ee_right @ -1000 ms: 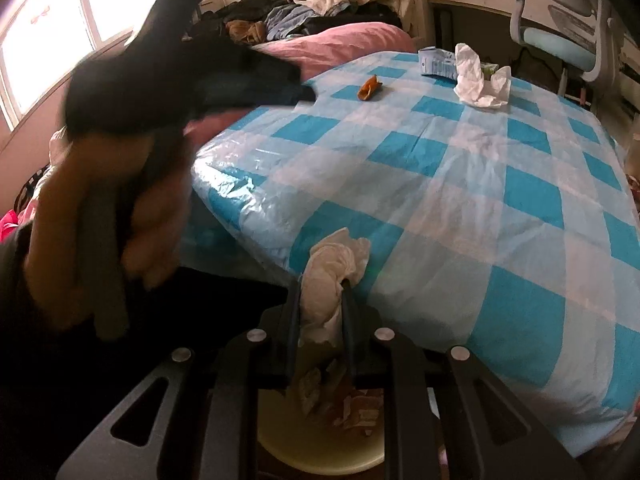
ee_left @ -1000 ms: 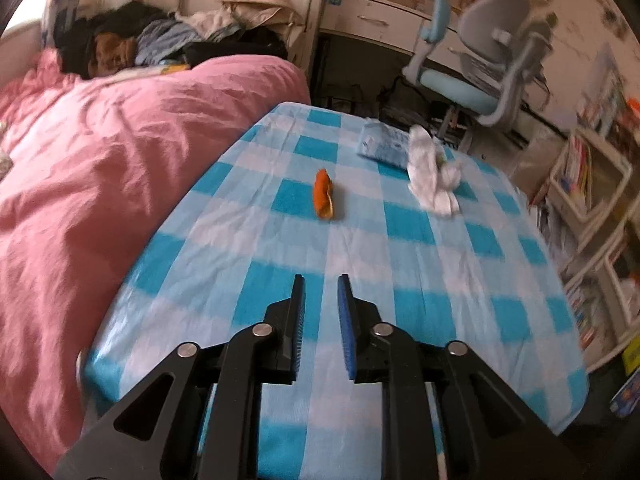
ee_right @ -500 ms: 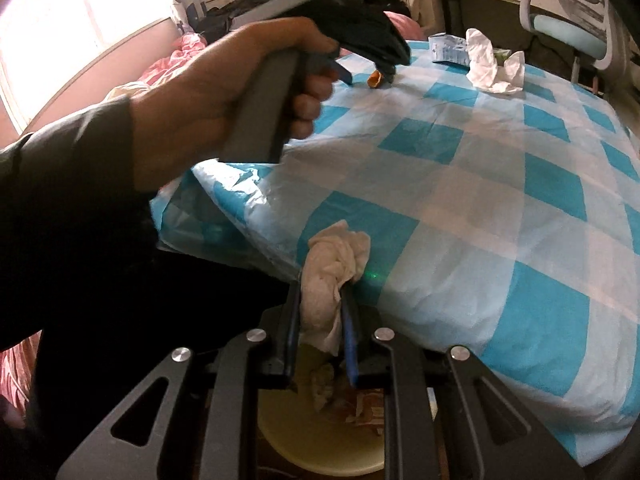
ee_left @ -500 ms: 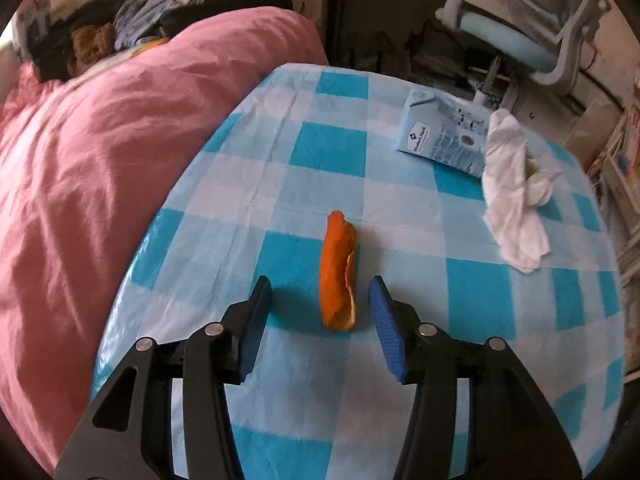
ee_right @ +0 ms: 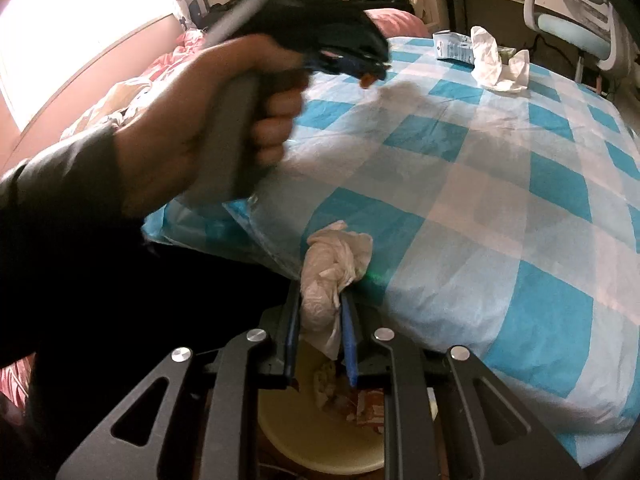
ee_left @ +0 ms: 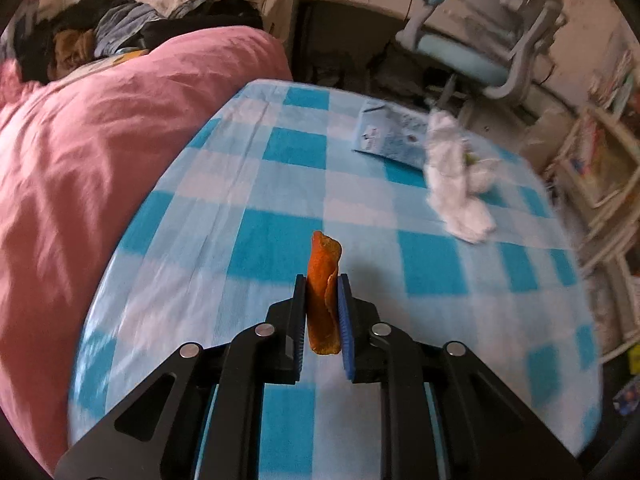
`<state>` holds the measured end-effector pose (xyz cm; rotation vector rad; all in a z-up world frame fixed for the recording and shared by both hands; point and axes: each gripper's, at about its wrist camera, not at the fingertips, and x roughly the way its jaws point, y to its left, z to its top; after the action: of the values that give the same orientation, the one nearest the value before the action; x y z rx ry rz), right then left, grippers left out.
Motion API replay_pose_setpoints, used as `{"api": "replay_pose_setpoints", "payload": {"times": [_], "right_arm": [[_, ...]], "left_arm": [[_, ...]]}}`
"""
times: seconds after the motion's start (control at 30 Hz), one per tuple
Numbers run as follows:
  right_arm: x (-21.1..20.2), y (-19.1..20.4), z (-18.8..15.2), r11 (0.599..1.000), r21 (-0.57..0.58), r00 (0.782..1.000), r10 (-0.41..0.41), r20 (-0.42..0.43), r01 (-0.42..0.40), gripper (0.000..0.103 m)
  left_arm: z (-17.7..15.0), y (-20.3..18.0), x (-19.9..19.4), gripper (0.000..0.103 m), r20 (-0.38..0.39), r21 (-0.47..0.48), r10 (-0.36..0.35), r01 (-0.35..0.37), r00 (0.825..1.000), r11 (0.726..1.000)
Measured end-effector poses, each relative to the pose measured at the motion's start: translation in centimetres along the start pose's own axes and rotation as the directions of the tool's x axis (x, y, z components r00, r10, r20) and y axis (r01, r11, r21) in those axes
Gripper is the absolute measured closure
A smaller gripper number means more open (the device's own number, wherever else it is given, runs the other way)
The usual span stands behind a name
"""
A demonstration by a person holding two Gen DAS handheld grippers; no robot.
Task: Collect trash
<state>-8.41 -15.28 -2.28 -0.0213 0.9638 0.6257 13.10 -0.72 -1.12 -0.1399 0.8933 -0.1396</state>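
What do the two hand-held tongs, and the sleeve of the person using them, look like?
Both the left tongs and the right tongs are matt black linkages with triangular cut-outs and silver round rivets. Each carries two flat fingers lined with blue ribbed pads. The left tongs' handle is grey. The sleeve is dark.

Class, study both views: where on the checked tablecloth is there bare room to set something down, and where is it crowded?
The checked tablecloth is bare along the pink duvet side, and across the near right squares. The far right end is crowded: the blue packet and the crumpled white tissue lie together. The left hand-held gripper is closing on the orange peel mid-cloth.
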Motion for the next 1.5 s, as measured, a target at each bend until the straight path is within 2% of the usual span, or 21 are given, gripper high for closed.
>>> {"api": "replay_pose_setpoints", "payload": {"times": [0.1,0.23,0.43,0.63,0.67,0.73,0.87,0.93,1.0,1.03,1.07,1.1,1.17,1.27,1.5], "right_arm": [[-0.3,0.3,-0.1,1.000,-0.010,1.000,-0.009,0.003,0.009,0.084],[-0.9,0.9,-0.8,1.000,-0.022,1.000,-0.020,0.008,0.020,0.084],[-1.7,1.6,-2.9,0.999,-0.027,0.999,-0.047,-0.005,0.047,0.084],[-1.4,1.8,-4.1,0.997,-0.027,0.996,-0.080,-0.038,0.079,0.082],[-1.1,1.8,-4.4,0.995,-0.027,0.994,-0.098,-0.054,0.097,0.081],[-1.0,1.7,-4.9,0.993,-0.017,0.991,-0.118,-0.069,0.117,0.065],[-1.5,1.5,-5.5,0.988,-0.001,0.985,-0.151,-0.079,0.151,0.057],[-2.0,1.5,-5.8,0.986,0.008,0.983,-0.166,-0.074,0.167,0.050],[-2.3,1.5,-6.2,0.983,0.012,0.981,-0.182,-0.074,0.183,0.044],[-2.4,1.4,-6.3,0.982,0.014,0.979,-0.189,-0.074,0.191,0.038],[-2.6,1.4,-6.7,0.979,0.021,0.977,-0.201,-0.079,0.203,0.035],[-2.6,1.3,-6.8,0.978,0.026,0.976,-0.203,-0.082,0.206,0.031],[-2.6,1.2,-7.1,0.977,0.040,0.974,-0.206,-0.091,0.210,0.028],[-2.3,1.2,-7.4,0.972,0.047,0.969,-0.223,-0.108,0.229,0.019],[-1.3,1.4,-8.0,0.965,0.016,0.955,-0.256,-0.147,0.261,0.017]], "left_arm": [[-2.3,0.2,-4.0,0.089,0.033,-0.022,-0.051,0.051,0.998,0.998],[-5.2,0.1,-8.0,0.089,0.059,-0.031,-0.079,0.081,0.995,0.996],[-10.6,-0.9,-12.5,0.089,0.054,-0.005,-0.072,0.073,0.996,0.997],[-15.1,-1.8,-14.7,0.089,0.014,0.024,-0.071,0.070,0.997,0.997],[-15.7,-2.0,-14.7,0.089,0.005,0.028,-0.069,0.069,0.998,0.997],[-16.9,-2.3,-14.7,0.089,-0.014,0.039,-0.062,0.062,0.998,0.997],[-18.6,-2.9,-14.1,0.088,-0.065,0.065,-0.052,0.056,0.997,0.996],[-19.6,-3.1,-13.5,0.088,-0.095,0.089,-0.037,0.045,0.995,0.995],[-20.2,-3.3,-13.2,0.085,-0.103,0.113,-0.007,0.018,0.995,0.993],[-20.4,-3.4,-13.1,0.079,-0.100,0.120,0.005,0.007,0.995,0.993],[-20.4,-3.4,-13.2,0.067,-0.089,0.126,0.015,-0.004,0.996,0.992],[-20.6,-3.6,-13.4,0.061,-0.066,0.135,0.035,-0.025,0.997,0.991],[-20.7,-3.8,-14.0,0.039,-0.013,0.149,0.074,-0.071,0.997,0.986],[-20.7,-4.0,-14.7,0.029,0.037,0.155,0.103,-0.108,0.994,0.982],[-20.6,-3.7,-15.2,0.020,0.081,0.145,0.146,-0.157,0.986,0.977]]}}
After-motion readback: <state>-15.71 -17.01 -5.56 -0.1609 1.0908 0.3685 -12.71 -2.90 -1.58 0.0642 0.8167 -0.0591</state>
